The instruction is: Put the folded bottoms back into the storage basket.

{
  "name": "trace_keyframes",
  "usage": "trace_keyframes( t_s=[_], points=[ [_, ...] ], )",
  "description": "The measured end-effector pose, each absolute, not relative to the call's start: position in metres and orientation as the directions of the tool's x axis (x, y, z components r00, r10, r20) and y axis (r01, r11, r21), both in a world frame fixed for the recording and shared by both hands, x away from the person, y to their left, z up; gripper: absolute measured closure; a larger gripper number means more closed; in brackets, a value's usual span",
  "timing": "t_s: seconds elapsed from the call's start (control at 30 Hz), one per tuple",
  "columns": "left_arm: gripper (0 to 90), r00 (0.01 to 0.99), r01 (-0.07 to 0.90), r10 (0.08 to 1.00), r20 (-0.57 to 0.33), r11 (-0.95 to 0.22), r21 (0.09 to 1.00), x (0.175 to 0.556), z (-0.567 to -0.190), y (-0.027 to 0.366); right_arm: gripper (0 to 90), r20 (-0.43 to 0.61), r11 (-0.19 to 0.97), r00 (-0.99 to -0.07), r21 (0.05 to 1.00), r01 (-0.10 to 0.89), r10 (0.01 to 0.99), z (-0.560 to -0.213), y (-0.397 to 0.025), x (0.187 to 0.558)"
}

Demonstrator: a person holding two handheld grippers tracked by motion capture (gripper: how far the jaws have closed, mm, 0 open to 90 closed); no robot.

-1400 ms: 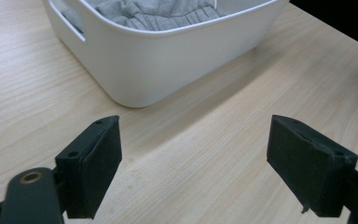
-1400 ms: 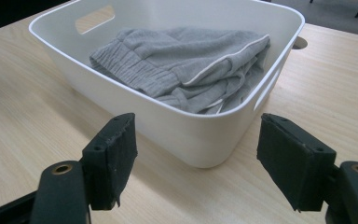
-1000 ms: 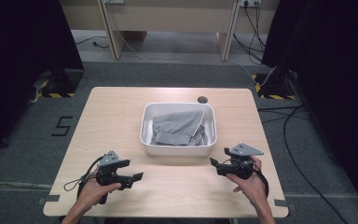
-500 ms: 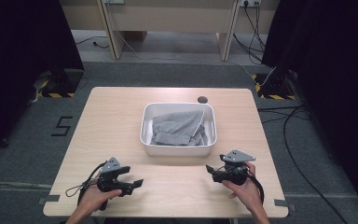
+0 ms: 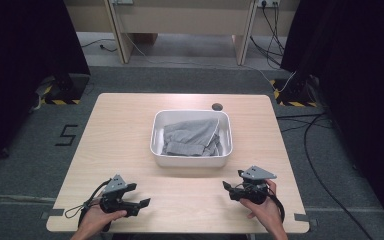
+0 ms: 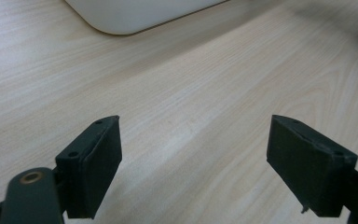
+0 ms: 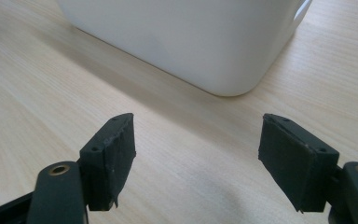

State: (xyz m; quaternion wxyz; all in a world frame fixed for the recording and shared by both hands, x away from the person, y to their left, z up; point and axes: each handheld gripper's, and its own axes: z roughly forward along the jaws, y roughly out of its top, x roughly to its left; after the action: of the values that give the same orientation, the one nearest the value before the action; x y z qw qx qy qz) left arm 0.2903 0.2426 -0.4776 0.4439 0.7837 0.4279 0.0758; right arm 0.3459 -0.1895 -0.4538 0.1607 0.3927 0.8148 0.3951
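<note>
A white plastic tub (image 5: 191,160) stands in the middle of the wooden table (image 5: 125,130), with crumpled grey cloth (image 5: 190,136) inside it. My left gripper (image 5: 142,204) is near the front left edge, held in a hand, open with nothing between its jaws. In the left gripper view its gripper (image 6: 193,156) hovers over bare wood, the tub (image 6: 135,14) ahead. My right gripper (image 5: 227,186) sits front right, just before the tub's near right corner, also open and empty. The right gripper view shows that gripper (image 7: 196,149) low over the table, close to the tub's corner (image 7: 200,42).
A small dark round hole (image 5: 216,106) lies in the table behind the tub. Cables (image 5: 310,135) run over the grey floor to the right. A wooden desk frame (image 5: 180,20) stands beyond the table, dark curtains at both sides.
Both hands have drawn back toward the table's front edge, carrying the grippers a little nearer the person. Both stay open.
</note>
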Motion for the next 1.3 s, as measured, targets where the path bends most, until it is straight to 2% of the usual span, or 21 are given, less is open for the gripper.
trace_keyframes(
  t_s=[0.23, 0.47, 0.97, 1.2, 1.3],
  points=[
    [17.5, 0.615, 0.608, 0.747, -0.253, -0.245, 0.755, 0.282, -0.48, 0.248, 25.4, 0.062, 0.376, -0.64, 0.764, 0.525, 0.766, -0.458, -0.19, 0.334],
    [17.5, 0.596, 0.621, 0.766, -0.239, -0.251, 0.743, 0.276, -0.484, 0.253, 15.9, 0.053, 0.346, -0.585, 0.762, 0.547, 0.809, -0.469, -0.201, 0.319],
    [17.5, 0.584, 0.619, 0.785, -0.206, -0.267, 0.738, 0.257, -0.487, 0.259, 16.1, -0.029, 0.44, -0.593, 0.699, 0.563, 0.805, -0.48, -0.202, 0.303],
    [17.5, 0.589, 0.623, 0.782, -0.202, -0.28, 0.73, 0.253, -0.49, 0.257, 15.3, 0.012, 0.413, -0.591, 0.704, 0.578, 0.807, -0.487, -0.202, 0.3],
    [16.9, 0.596, 0.608, 0.785, -0.171, -0.302, 0.735, 0.253, -0.494, 0.256, 14.6, 0.011, 0.402, -0.592, 0.724, 0.561, 0.806, -0.49, -0.203, 0.298]
  ],
)
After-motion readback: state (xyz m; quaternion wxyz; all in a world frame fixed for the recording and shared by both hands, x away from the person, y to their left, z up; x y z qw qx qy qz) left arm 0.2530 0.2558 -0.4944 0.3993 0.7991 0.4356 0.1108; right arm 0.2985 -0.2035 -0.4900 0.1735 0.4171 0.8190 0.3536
